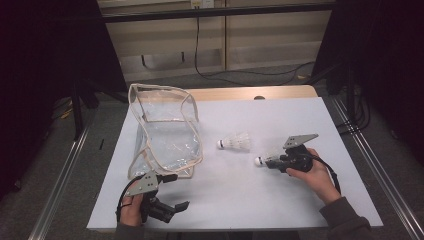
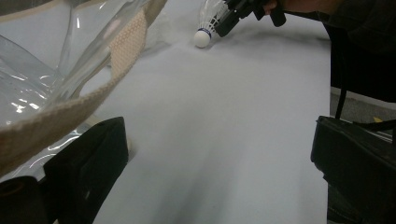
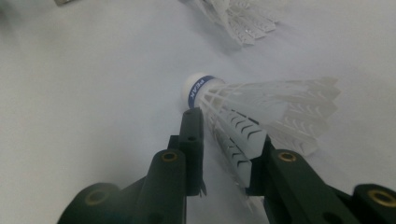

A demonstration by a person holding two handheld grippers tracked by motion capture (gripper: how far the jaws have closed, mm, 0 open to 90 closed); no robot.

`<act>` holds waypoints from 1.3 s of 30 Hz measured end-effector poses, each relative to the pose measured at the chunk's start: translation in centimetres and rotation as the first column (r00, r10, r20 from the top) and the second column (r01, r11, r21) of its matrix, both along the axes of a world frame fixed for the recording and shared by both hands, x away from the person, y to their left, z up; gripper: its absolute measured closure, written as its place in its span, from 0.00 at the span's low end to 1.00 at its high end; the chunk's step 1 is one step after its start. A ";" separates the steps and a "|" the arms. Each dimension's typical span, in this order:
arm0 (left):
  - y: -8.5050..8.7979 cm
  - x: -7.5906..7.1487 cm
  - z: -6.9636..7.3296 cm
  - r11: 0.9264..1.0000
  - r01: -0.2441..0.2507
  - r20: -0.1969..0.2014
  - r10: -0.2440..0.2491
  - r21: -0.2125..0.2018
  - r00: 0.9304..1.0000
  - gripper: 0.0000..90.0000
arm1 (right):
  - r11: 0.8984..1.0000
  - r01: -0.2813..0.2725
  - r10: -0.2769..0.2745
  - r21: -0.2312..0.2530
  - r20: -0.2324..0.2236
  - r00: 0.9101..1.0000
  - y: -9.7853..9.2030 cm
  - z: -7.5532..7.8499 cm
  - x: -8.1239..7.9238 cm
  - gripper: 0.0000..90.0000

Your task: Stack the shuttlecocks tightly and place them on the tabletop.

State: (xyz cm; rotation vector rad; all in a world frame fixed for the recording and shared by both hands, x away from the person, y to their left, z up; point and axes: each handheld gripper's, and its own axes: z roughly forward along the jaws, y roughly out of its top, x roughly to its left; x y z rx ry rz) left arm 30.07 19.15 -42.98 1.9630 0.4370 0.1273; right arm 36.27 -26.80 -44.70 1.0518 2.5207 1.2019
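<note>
A white shuttlecock (image 3: 261,102) with a blue-banded cork lies on its side on the white tabletop (image 1: 240,200). My right gripper (image 3: 227,135) is shut on its feather skirt, one jaw on each side, with the cork pointing away. In the high view that shuttlecock (image 1: 261,161) sticks out left of the right gripper (image 1: 274,162) at the right of the table. A second shuttlecock (image 1: 235,142) lies loose just beyond it. My left gripper (image 1: 176,191) rests at the front left, open with nothing between its jaws, beside the front corner of a clear bag (image 1: 165,135).
The clear plastic bag (image 2: 56,70), with beige trim and a webbing handle, stands open at the table's left half. The table's front edge runs just under both hands. Dark frame rails flank the table, and cables lie on the floor behind.
</note>
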 end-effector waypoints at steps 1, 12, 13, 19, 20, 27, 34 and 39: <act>0.0 0.0 0.0 1.000 0.000 0.001 0.000 0.002 1.000 0.05 | 1.000 0.000 0.000 -0.001 0.002 1.000 0.0 0.0 0.0 0.84; 0.0 0.0 0.0 1.000 -0.001 -0.001 0.001 -0.001 1.000 0.05 | 1.000 -0.003 0.003 0.002 -0.013 1.000 0.0 -0.1 0.0 0.90; 0.0 0.0 0.0 1.000 -0.001 -0.001 0.001 -0.001 1.000 0.05 | 1.000 -0.002 0.002 0.002 -0.014 1.000 0.0 -0.1 0.0 0.90; 0.0 0.0 0.0 1.000 -0.001 0.000 0.001 0.001 1.000 0.05 | 1.000 -0.017 0.017 -0.003 -0.017 1.000 0.2 -0.1 -0.1 0.94; 0.0 0.0 0.0 1.000 0.000 0.000 0.000 0.000 1.000 0.05 | 1.000 -0.016 0.016 -0.006 -0.017 1.000 0.2 -0.1 -0.1 0.94; 0.0 0.0 0.0 1.000 -0.002 0.001 0.002 0.001 1.000 0.05 | 1.000 -0.007 0.007 -0.012 0.003 1.000 0.2 0.0 -0.1 0.98; 0.0 0.0 0.0 1.000 -0.002 0.000 0.002 0.001 1.000 0.04 | 0.999 0.040 -0.041 0.014 0.026 0.999 -0.4 0.3 -0.2 1.00; 0.0 0.1 0.0 1.000 -0.005 -0.001 0.005 -0.005 1.000 0.05 | 0.996 0.074 -0.076 0.043 0.044 0.996 -1.1 0.8 -0.2 1.00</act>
